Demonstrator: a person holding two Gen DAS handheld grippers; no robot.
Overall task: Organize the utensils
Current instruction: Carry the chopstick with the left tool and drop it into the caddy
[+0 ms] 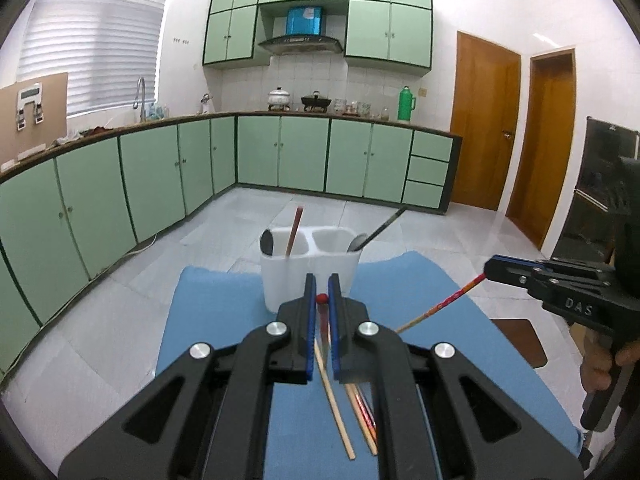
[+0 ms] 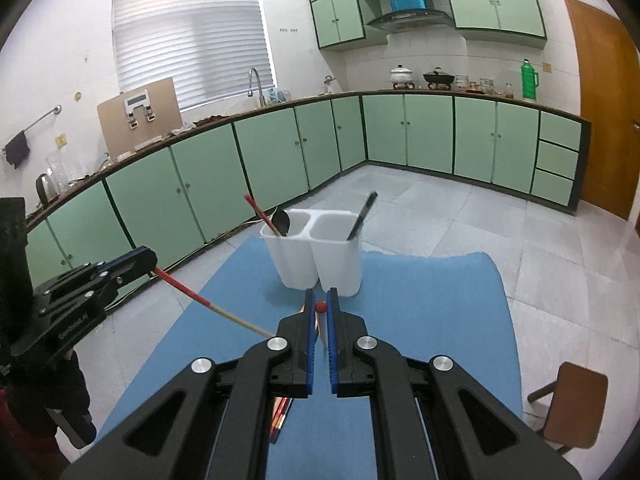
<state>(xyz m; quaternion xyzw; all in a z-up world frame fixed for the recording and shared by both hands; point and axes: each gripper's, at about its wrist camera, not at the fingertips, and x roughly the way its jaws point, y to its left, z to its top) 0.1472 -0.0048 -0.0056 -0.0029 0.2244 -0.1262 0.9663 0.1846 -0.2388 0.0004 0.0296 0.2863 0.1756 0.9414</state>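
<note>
Our left tongs (image 1: 322, 280) (image 2: 150, 258) are clamped on a red-ended chopstick (image 1: 322, 316) (image 2: 188, 290), gripping it at its red end. From the right wrist we see its shaft slant down and away from the fingers, turning to bare wood near the right tongs' body.

Our right tongs (image 2: 320, 294) (image 1: 490, 270) are likewise closed around a second chopstick (image 1: 444, 302) (image 2: 320, 307), held at its red patterned end, with the wooden tip pointing toward the left tongs. Both are lifted above the blue bench (image 1: 224, 308) (image 2: 420, 312).

Just beyond both pairs of fingertips stands a white two-compartment utensil holder (image 1: 310, 276) (image 2: 320, 264), upright on the bench. Its left compartment holds a spoon (image 1: 266, 242) (image 2: 282, 220) and a leaning red chopstick (image 1: 294, 232) (image 2: 260, 212). Its right compartment holds a dark-handled spoon (image 1: 357, 242) (image 2: 362, 216), tilted right.

A few loose chopsticks (image 1: 360, 412) (image 2: 280, 416) lie flat on the bench beneath the tongs, partly hidden by them. A brown chair (image 2: 576, 404) sits beside the bench at its right edge.
</note>
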